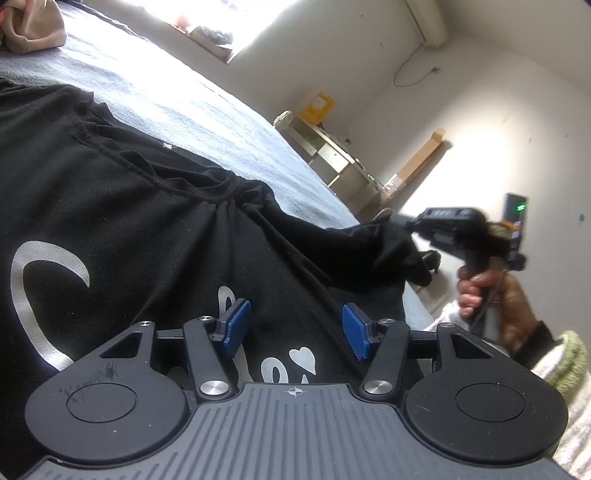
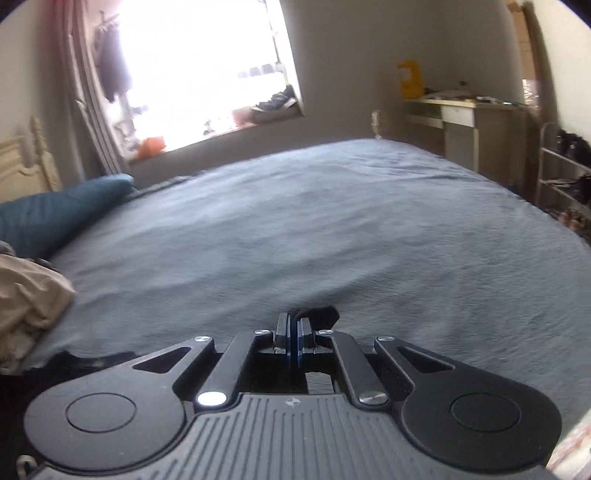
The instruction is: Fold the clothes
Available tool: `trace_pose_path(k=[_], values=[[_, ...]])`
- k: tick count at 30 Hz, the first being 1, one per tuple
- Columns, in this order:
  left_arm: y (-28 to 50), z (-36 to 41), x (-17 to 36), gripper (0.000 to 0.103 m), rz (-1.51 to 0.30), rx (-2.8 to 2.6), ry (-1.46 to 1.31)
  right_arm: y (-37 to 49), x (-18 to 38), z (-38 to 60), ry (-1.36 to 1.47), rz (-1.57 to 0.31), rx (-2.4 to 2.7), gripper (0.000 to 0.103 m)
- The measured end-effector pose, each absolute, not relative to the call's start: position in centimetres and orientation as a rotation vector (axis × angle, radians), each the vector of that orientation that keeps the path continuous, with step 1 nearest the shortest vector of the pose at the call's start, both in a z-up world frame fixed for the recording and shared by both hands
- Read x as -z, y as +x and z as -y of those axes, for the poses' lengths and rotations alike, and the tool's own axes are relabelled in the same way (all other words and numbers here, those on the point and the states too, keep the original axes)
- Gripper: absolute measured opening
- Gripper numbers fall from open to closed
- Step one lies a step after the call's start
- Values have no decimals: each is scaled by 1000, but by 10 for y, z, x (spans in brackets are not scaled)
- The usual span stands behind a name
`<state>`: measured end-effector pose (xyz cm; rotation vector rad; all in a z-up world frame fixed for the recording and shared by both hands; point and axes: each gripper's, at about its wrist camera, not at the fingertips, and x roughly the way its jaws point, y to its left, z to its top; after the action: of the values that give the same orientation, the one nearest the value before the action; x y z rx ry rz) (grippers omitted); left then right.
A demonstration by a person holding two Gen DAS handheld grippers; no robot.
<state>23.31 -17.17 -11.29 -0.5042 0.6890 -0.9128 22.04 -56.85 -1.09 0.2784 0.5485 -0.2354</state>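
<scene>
Left view: the left gripper [image 1: 293, 326] is hovering with fingers apart over the black shirt [image 1: 122, 206] lying on the bed [image 1: 192, 107]; beige cloth [image 1: 33, 26] beyond. Right view: the right gripper [image 2: 294, 330] is pinching a shirt corner, pillow [image 2: 48, 214] beyond.

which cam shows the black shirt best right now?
Left wrist: the black shirt lies spread on the grey bedspread, white print showing, one corner pulled up by the right gripper. Right wrist shows only a pinched scrap between its closed pads.
</scene>
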Motion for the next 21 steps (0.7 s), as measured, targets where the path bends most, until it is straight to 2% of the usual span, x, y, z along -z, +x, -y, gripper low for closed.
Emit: trace_pose_path(k=[7, 12, 15, 16, 17, 21], values=[[233, 173, 113, 56, -688, 913, -501, 231, 57, 614, 391, -617, 408, 5], [233, 174, 114, 56, -687, 913, -501, 214, 62, 630, 502, -574, 449, 8], [233, 174, 114, 56, -687, 912, -498, 198, 46, 610, 374, -508, 494, 23], [233, 175, 114, 56, -687, 911, -496, 192, 40, 603, 326, -480, 509, 35], [233, 175, 114, 56, -687, 910, -494, 186, 35, 599, 288, -457, 518, 42], [233, 176, 114, 56, -687, 909, -493, 167, 22, 596, 336, -506, 440, 42]])
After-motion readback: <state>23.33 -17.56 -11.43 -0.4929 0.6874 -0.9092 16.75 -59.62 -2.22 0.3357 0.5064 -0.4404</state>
